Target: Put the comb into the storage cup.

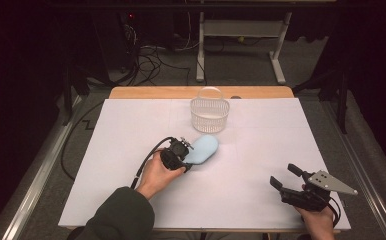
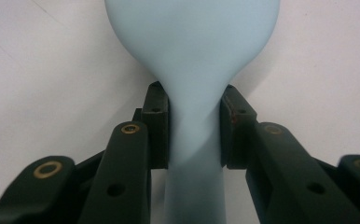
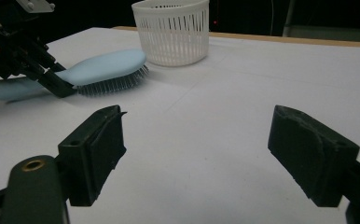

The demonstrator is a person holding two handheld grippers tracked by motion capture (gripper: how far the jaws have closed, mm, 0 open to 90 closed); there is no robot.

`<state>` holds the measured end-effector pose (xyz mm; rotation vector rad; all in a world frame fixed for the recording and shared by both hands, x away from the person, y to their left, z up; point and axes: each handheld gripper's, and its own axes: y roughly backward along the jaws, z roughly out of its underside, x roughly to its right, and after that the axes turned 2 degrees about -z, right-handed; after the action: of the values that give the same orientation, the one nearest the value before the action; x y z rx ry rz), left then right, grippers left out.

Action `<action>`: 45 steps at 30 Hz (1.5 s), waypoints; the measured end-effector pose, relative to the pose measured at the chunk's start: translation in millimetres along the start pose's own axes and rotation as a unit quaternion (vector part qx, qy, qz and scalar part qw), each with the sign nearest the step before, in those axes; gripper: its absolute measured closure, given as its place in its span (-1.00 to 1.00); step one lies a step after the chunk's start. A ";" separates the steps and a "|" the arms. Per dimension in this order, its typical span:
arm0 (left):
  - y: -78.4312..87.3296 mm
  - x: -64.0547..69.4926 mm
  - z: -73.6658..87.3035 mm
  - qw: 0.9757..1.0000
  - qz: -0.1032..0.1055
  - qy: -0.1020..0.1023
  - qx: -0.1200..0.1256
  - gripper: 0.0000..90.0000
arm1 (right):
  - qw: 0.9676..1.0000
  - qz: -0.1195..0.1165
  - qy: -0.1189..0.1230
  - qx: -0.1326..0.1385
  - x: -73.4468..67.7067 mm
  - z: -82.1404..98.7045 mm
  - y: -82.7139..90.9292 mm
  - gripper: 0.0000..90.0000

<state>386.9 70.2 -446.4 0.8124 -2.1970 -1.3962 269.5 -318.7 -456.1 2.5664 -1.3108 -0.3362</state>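
A light blue hairbrush (image 1: 203, 148) lies bristles down on the white table (image 1: 261, 135), just in front of a white slotted basket (image 1: 210, 114). My left gripper (image 1: 187, 159) is shut on the brush's narrow neck; in the left gripper view both pads (image 2: 157, 126) press against the neck of the brush (image 2: 192, 42), below its wide head. The right gripper view shows the same brush (image 3: 106, 63) with the left gripper (image 3: 59, 86) clamped on it at the far left. My right gripper (image 1: 285, 175) rests at the table's front right, open, with nothing between its fingers (image 3: 99, 144).
The basket (image 3: 173, 32) stands upright at the back middle of the table, its handle up. A wooden edge (image 1: 151, 92) runs along the table's far side. A black cable (image 1: 146, 162) trails from the left gripper toward the person's sleeve (image 1: 123, 215).
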 end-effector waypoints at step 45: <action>63.4 -3.4 84.3 0.983 0.069 0.022 0.170 0.54 | 1.000 0.009 0.003 0.004 -4.5 -1.1 0.0 -0.58</action>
<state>321.3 149.8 -423.6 0.7769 -2.4417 -0.9410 267.3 -314.9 -454.6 2.5592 -1.3351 -0.3199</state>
